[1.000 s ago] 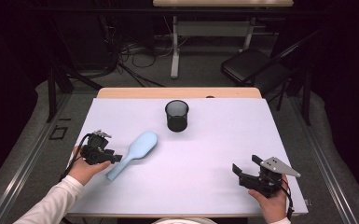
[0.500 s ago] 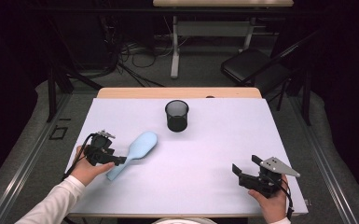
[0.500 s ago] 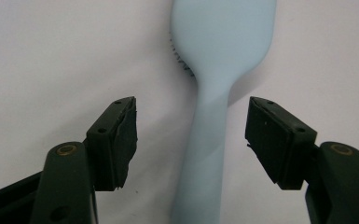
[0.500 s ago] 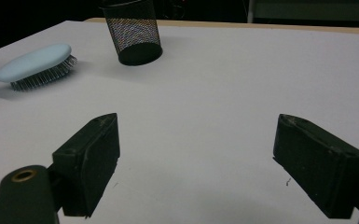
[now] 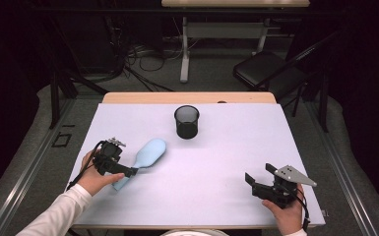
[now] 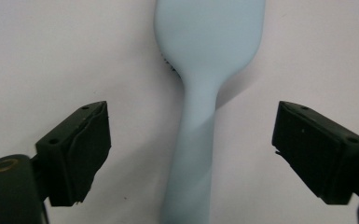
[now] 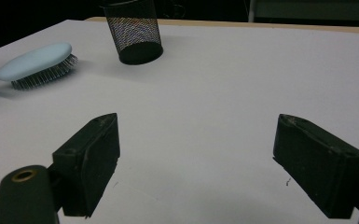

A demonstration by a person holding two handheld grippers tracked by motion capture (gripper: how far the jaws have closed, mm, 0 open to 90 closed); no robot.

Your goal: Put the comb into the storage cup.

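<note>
A pale blue hairbrush [image 5: 147, 153] lies bristles down on the white table [image 5: 216, 162], left of the middle. Its handle [image 6: 193, 154] runs between the jaws of my left gripper [image 5: 128, 172], which have just been opening. In the left gripper view both pads [image 6: 81, 149] stand well clear of the handle, so nothing is gripped. My right gripper [image 5: 256, 179] rests near the front right corner, open and holding nothing [image 7: 196, 158]. From there the hairbrush [image 7: 37, 63] is seen far to the left.
A black mesh cup [image 5: 186, 122] stands upright at the back middle of the table, also visible as the cup [image 7: 133, 30] in the right gripper view. A chair [image 5: 270, 69] and table legs stand on the floor beyond.
My left gripper has edged a little along the brush handle and its jaws have spread. The brush and the right gripper have stayed where they were.
</note>
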